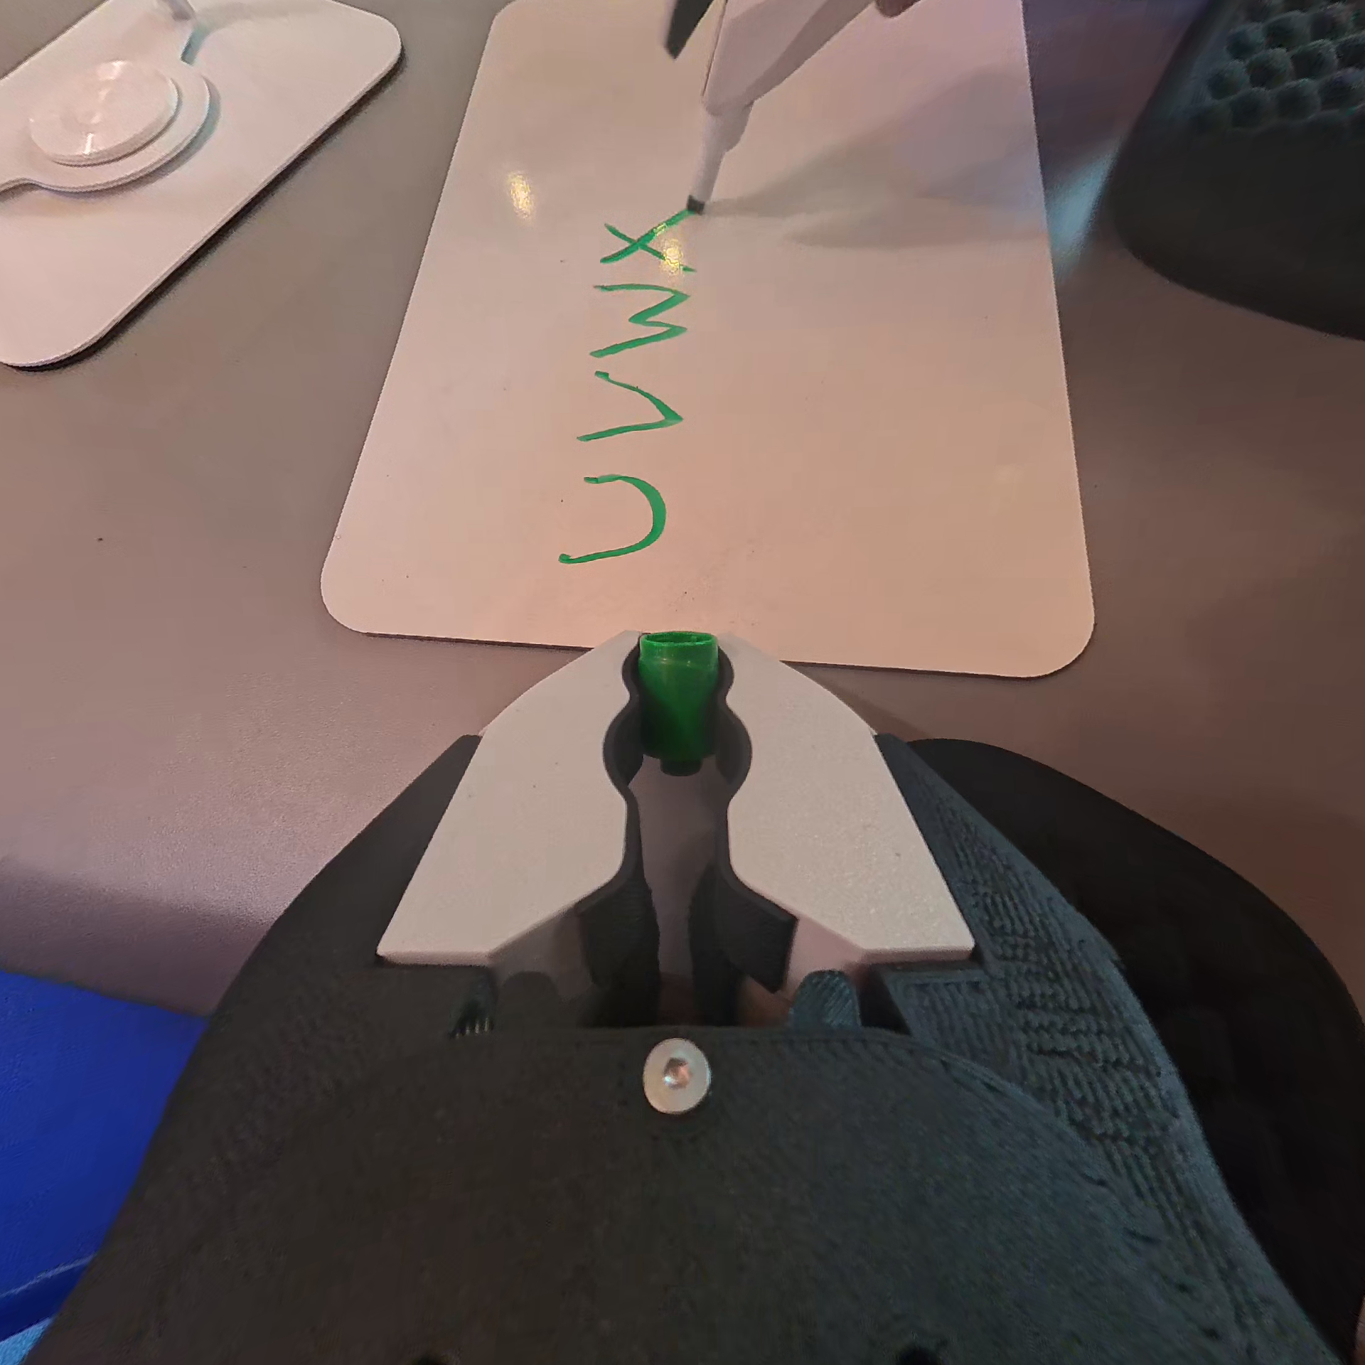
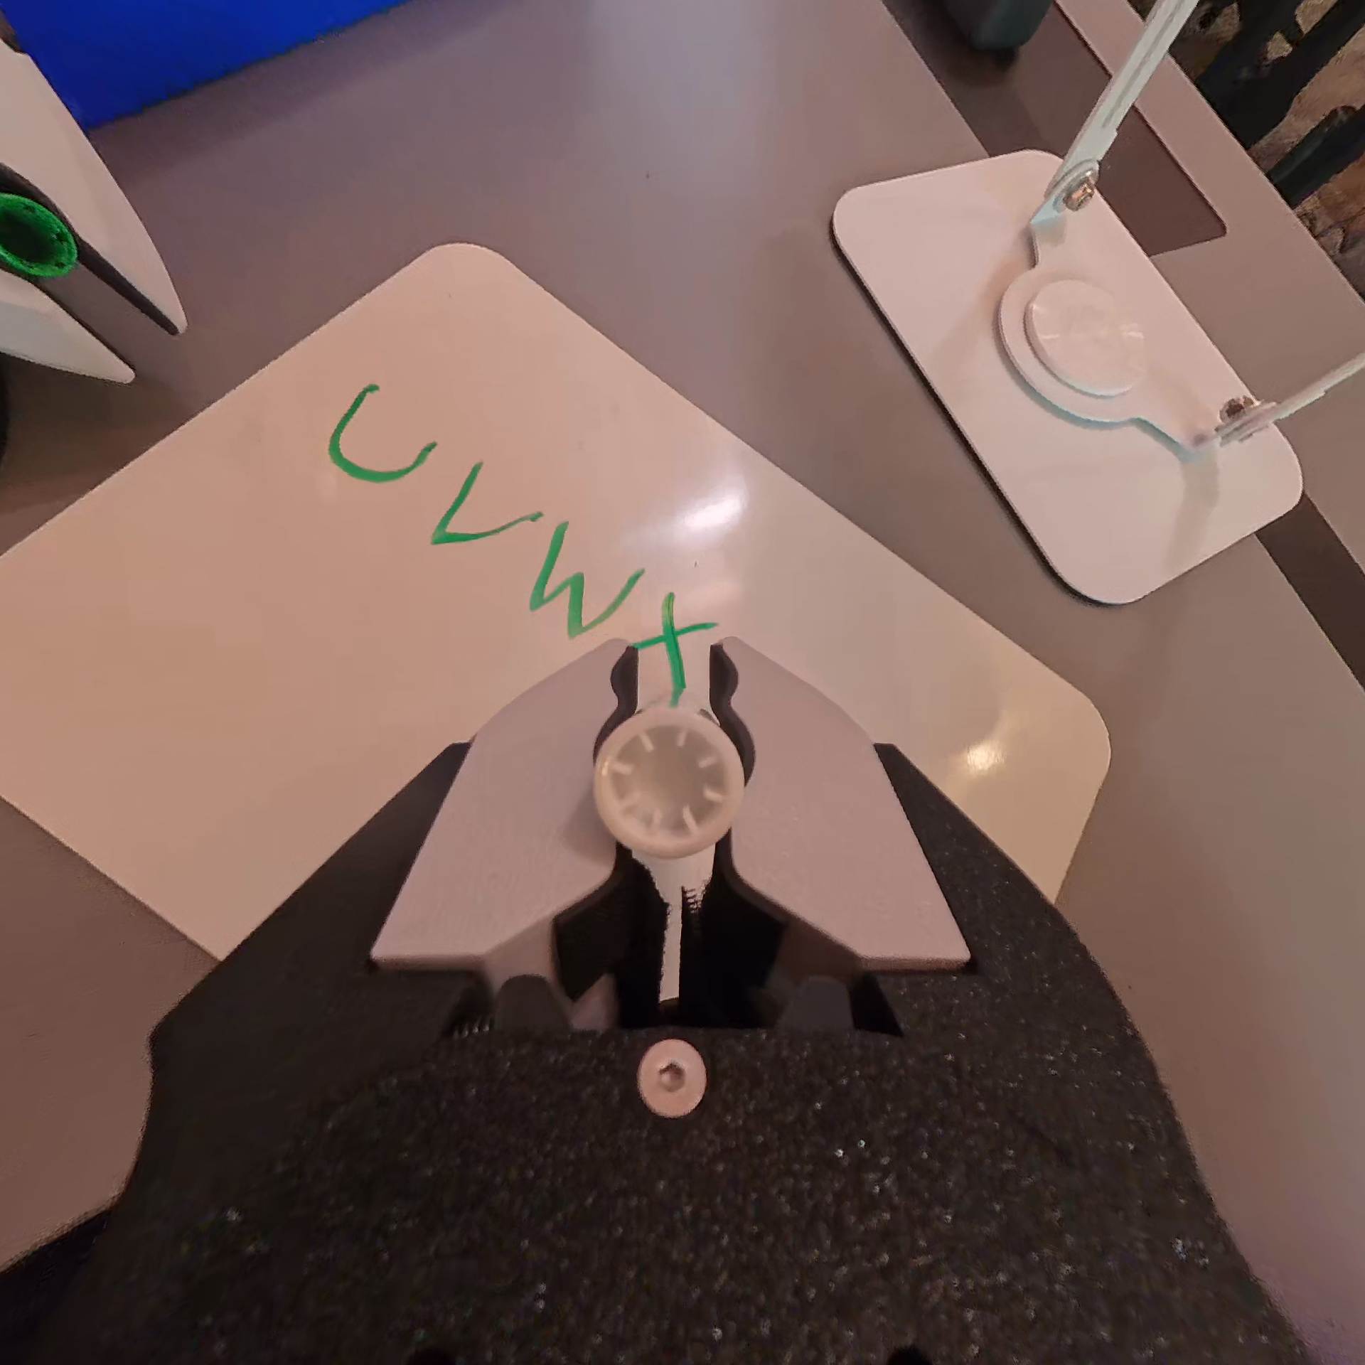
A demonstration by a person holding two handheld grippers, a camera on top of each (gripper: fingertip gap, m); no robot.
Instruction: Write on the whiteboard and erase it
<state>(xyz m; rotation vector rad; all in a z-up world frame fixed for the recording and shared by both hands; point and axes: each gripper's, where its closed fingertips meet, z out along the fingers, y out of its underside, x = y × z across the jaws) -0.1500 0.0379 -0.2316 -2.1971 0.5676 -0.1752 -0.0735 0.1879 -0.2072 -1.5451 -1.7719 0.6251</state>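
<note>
Two matte claws, right claw pinching ribbed white marker, glossy rounded whiteboard

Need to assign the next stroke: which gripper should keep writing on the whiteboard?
Right. The right gripper holds the marker, tip on the whiteboard; the left gripper only holds the green cap.

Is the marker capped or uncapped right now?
Uncapped: the marker tip touches the whiteboard, while the left gripper holds the green cap.
</note>
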